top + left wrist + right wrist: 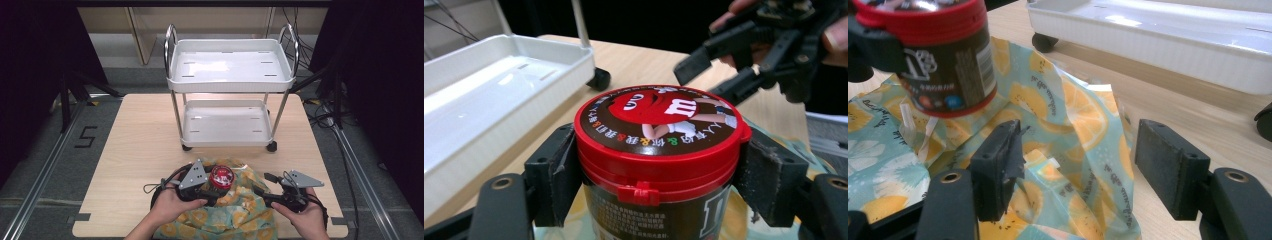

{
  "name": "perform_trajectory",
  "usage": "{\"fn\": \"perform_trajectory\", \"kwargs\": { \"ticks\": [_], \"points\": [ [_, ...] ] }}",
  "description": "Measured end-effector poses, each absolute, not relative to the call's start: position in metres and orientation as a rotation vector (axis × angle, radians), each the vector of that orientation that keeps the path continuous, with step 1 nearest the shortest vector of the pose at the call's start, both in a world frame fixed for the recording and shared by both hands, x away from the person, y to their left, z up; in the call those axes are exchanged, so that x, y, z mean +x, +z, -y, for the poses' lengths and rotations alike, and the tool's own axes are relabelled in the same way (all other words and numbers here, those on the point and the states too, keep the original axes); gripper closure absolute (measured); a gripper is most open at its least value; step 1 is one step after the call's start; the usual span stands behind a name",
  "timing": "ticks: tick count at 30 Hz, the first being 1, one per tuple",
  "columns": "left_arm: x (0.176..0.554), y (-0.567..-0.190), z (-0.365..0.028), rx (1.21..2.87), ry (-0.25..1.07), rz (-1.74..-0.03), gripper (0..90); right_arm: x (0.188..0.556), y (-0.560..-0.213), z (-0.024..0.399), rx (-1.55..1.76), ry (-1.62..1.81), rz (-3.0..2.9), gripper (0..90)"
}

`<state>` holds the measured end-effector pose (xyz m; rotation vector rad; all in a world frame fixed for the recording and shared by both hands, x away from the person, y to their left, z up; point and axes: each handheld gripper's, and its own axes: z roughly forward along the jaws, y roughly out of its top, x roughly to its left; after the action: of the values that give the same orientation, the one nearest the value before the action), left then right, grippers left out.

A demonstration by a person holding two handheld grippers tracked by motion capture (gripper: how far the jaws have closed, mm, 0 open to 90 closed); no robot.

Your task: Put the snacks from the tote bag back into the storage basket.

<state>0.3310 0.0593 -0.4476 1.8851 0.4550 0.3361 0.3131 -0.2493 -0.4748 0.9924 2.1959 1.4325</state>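
Note:
A brown candy jar with a red lid (221, 176) (659, 130) is held at the table's front centre, with my left gripper (659, 175) (216, 190) shut on it just under the lid. In the right gripper view the jar (943, 55) hangs just above a teal cloth bag printed with lemon slices (1068, 115) (235, 215). My right gripper (1083, 170) (261, 191) is open, its jaws low over the bag's right edge, to the right of the jar. Its black fingers (704, 57) show beyond the jar in the left gripper view.
A white two-tier trolley (175, 80) on castors stands on the wooden table (140, 145) behind the bag. Its lower tray (499, 85) (1158, 45) sits close beyond both grippers. Dark curtains and cables flank the table.

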Motion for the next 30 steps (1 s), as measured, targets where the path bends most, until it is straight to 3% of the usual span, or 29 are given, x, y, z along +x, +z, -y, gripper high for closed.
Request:
{"fn": "perform_trajectory", "kwargs": {
  "ticks": [30],
  "points": [
    [0.3363, -0.4389, -0.0678, 1.812, 0.365, -0.436, 25.6, 0.3117, -0.4738, 0.2489, 1.002, 1.439, -2.207, 36.3]
  ]
}}
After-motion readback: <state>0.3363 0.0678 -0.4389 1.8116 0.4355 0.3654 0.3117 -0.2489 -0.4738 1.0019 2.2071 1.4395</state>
